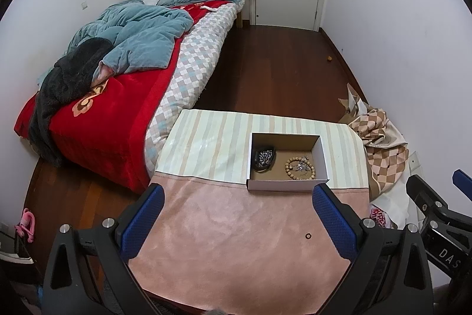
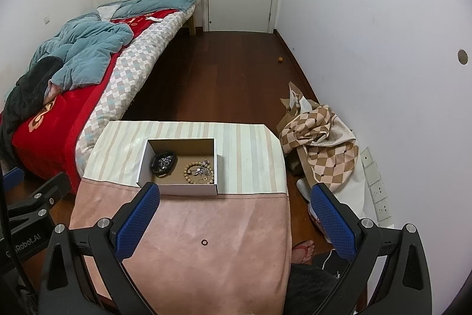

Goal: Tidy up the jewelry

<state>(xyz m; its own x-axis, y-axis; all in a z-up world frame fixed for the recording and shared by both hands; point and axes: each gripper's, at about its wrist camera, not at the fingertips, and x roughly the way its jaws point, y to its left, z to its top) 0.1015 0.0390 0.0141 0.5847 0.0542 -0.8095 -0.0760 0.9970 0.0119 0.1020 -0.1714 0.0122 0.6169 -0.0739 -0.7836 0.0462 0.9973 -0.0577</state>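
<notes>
A white cardboard box [image 1: 287, 184] [image 2: 180, 188] sits on the table's striped cloth. Inside it lie a dark beaded piece [image 1: 264, 158] [image 2: 163, 162] on the left and a wooden bead bracelet [image 1: 300, 168] [image 2: 199, 172] with a silver piece on the right. A small dark ring [image 1: 308, 235] [image 2: 203, 242] lies alone on the pink cloth. My left gripper [image 1: 237, 220] is open and empty above the pink cloth, short of the box. My right gripper [image 2: 234, 219] is open and empty, above the table's right edge; the ring lies between its fingers in view.
The table [image 1: 206, 241] [image 2: 236, 256] has a pink cloth in front and a striped cloth behind. A bed [image 1: 118, 73] stands to the left. A checkered cloth heap [image 2: 321, 146] lies on the floor to the right. A foot in a sandal [image 2: 303, 251] is by the table.
</notes>
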